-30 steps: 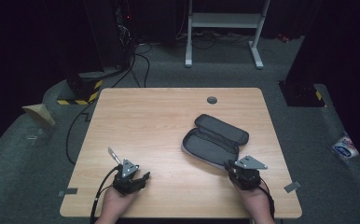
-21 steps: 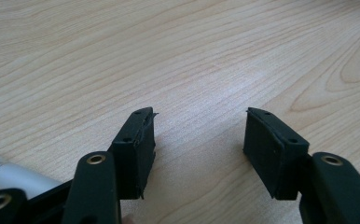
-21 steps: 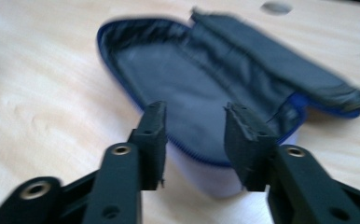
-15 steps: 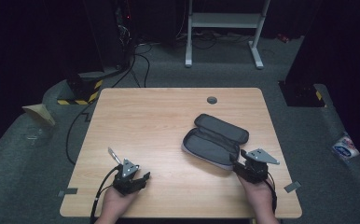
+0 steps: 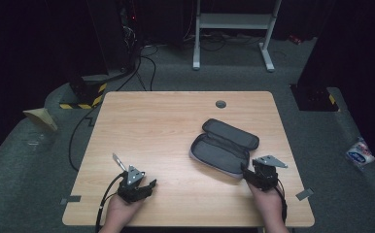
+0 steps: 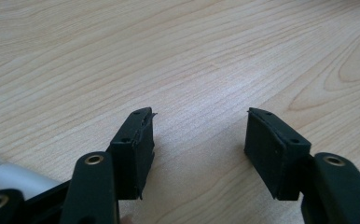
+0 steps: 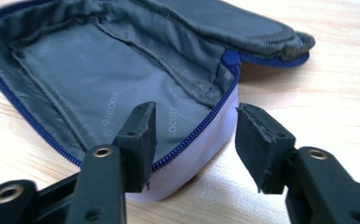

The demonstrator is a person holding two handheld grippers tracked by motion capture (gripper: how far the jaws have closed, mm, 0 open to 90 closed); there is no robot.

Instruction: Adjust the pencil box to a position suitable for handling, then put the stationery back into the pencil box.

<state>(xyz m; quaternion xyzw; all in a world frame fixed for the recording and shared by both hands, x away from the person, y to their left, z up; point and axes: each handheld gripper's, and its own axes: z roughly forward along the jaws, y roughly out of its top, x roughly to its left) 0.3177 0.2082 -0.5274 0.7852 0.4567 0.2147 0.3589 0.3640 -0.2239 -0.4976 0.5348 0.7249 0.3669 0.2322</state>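
Right gripper view: right gripper (image 7: 194,140), jaws wide, straddles the open grey zip pouch's (image 7: 108,88) near rim, seemingly to grip it; left gripper (image 5: 136,187), jaws wide, rests near the worktop's (image 5: 156,121) front-left corner.

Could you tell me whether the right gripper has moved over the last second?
Yes: the right gripper has shifted rightward along the open grey zip pouch, to its near right corner.

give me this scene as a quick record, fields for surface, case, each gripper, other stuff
surface: wooden table
case: grey pouch, unzipped, lying open on the table's right half, blue zip, nothing seen inside
left gripper: open, on bare wood near the front edge, holding nothing
right gripper: open, jaws straddling the pouch's near rim, not closed on it
other: round grommet near the table's far edge; cables on the floor behind
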